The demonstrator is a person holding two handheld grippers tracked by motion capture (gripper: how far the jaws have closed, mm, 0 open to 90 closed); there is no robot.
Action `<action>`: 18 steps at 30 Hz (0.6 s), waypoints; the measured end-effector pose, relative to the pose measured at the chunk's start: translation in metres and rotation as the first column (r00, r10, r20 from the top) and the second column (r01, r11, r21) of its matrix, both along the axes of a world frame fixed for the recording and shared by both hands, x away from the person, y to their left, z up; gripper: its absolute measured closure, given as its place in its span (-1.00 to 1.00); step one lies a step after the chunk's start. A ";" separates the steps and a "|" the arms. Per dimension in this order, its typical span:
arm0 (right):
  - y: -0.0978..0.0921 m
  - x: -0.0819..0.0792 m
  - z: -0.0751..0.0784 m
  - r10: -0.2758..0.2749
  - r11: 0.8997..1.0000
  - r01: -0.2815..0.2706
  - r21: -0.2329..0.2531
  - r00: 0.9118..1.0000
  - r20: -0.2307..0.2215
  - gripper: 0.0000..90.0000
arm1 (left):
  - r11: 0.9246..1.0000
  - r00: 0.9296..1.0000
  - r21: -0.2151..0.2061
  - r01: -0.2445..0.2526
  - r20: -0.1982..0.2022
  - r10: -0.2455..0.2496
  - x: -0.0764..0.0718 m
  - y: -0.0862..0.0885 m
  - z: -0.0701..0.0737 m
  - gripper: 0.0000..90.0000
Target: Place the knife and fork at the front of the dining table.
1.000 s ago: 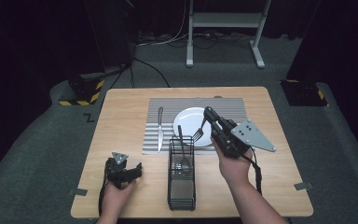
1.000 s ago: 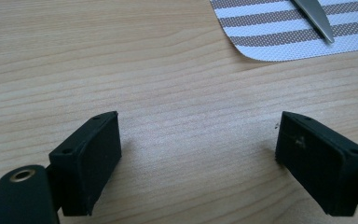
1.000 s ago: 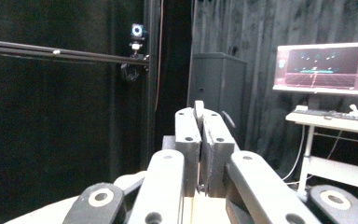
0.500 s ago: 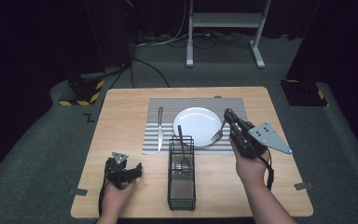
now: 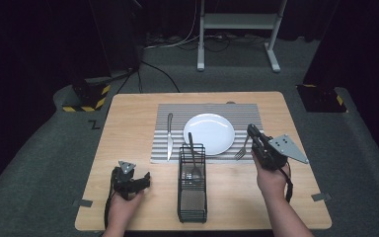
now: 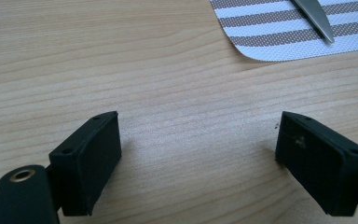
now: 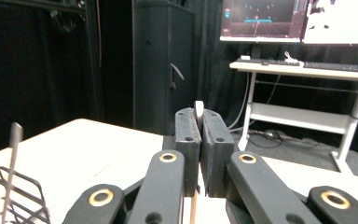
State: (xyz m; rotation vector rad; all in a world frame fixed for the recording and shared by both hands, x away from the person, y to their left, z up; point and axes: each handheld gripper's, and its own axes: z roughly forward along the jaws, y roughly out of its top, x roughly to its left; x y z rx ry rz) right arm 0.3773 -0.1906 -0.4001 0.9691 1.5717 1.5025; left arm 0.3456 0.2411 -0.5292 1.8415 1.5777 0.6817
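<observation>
The right gripper (image 5: 252, 134) is held just past the right edge of the striped placemat (image 5: 246, 113), its jaws clamped on the handle of a fork (image 5: 241, 150); the fork hangs down from the jaws with its tines low over the mat's right front corner, just beside the white plate (image 5: 208, 133); in the right gripper view the handle end (image 7: 198, 111) pokes up between the closed pads. The left gripper (image 5: 144, 180) rests on the bare wood of the table (image 5: 128, 123) near the front left, its jaws spread wide with nothing between them; the left gripper view shows the mat's corner (image 6: 279, 42) and the tip of the knife (image 6: 314, 16) ahead of it. The knife (image 5: 169, 136) lies along the mat's left side, well apart from the fork. A black wire caddy (image 5: 192, 190) stands between the two grippers, in front of the plate; a utensil handle (image 5: 191, 148) stands up out of it.
</observation>
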 end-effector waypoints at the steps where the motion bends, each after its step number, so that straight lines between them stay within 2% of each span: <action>1: -0.001 0.002 -0.003 -0.004 1.000 0.004 -0.004 1.000 -0.006 0.93 | 1.000 1.000 0.000 0.000 0.000 0.000 0.000 0.000 0.000 -0.68; 7: -0.005 0.012 -0.013 -0.034 0.999 0.033 -0.024 0.999 -0.030 0.93 | 1.000 1.000 0.000 0.000 0.000 0.000 0.000 0.000 0.000 -0.68; 18: -0.006 0.025 -0.019 -0.065 0.997 0.062 -0.053 0.997 -0.043 0.93 | 1.000 1.000 0.000 0.001 0.000 -0.001 0.000 0.000 0.000 -0.68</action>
